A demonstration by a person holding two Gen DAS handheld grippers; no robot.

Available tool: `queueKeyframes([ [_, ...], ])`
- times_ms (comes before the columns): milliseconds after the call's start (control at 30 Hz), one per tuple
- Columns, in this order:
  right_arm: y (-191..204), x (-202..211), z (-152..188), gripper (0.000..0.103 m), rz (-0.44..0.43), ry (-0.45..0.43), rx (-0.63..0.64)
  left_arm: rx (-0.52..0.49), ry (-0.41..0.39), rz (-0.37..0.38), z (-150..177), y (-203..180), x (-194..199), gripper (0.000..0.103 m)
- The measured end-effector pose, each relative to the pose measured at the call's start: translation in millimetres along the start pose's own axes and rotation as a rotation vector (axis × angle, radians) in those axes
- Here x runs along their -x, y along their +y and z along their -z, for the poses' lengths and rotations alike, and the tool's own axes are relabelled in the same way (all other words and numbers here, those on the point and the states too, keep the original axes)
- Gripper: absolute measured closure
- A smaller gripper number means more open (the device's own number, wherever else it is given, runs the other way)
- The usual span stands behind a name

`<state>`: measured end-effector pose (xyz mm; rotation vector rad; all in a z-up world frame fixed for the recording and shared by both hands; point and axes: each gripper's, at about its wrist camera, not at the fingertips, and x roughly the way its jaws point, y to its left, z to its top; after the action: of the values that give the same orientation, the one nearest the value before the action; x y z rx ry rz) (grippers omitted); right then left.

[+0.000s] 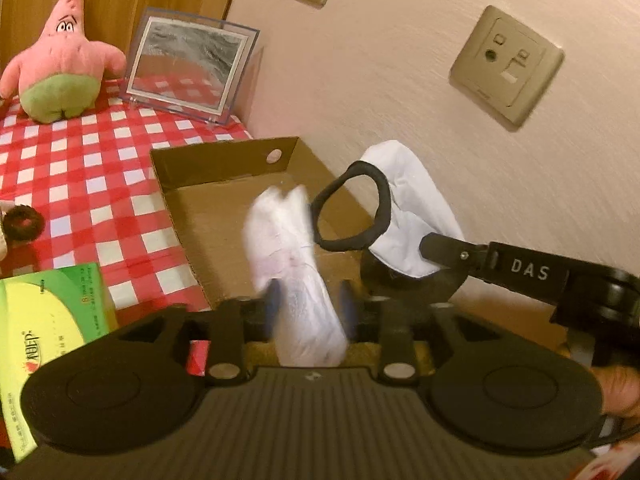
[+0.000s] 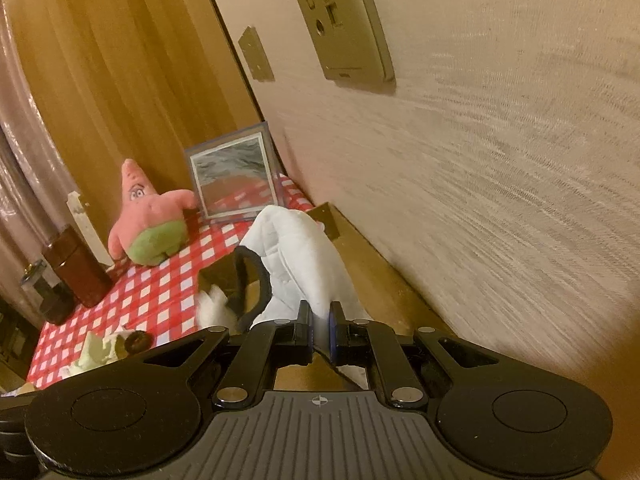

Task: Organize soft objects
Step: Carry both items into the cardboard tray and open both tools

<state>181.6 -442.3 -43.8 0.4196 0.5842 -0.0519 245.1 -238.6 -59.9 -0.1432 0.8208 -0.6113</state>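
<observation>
Over the cardboard box (image 1: 224, 184), which lies on the bench against the wall, two grippers hang side by side. One left gripper (image 1: 310, 304) has its jaws narrow, pinched on one white sock (image 1: 288, 248) that stands up blurred above the box floor. One right gripper (image 2: 320, 326) has its jaws nearly together on one white cloth (image 2: 304, 256) with a black band (image 2: 256, 280); from the left wrist view that cloth (image 1: 408, 208) is at two o'clock from the sock, close to the wall, and its band (image 1: 352, 208) loops open just beside the sock. The right gripper's arm carries the letters "DAS" in white.

Counting the rest: one pink star plush (image 1: 60, 60) with green shorts sits on the red-checked cloth (image 1: 80, 160) at ten o'clock from the box, and one clear frame (image 1: 188, 64) stands just beside it, at eleven o'clock. One green and yellow packet (image 1: 44, 340) lies at eight o'clock; its printing is too small and tilted to read. One dark ring (image 1: 22, 222) lies at nine o'clock. Three wall plates (image 1: 508, 68) show on the wall in the left wrist view. One brown jar (image 2: 76, 264) stands at the far left in the right wrist view, near a darker container I cannot make out.
</observation>
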Motion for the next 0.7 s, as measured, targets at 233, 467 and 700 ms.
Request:
queueKeyframes([
  [233,-3,-8,3,0.096,0.002,0.019,-0.002,0.004,0.009,-0.037,4,13,3,0.067],
  [467,0,-20,4,0.095,0.002,0.038,0.003,0.006,0.002,-0.069,10,23,24,0.067],
  [700,6,-10,2,0.035,-0.018,-0.010,0.025,0.000,-0.010,-0.093,16,25,44,0.056],
])
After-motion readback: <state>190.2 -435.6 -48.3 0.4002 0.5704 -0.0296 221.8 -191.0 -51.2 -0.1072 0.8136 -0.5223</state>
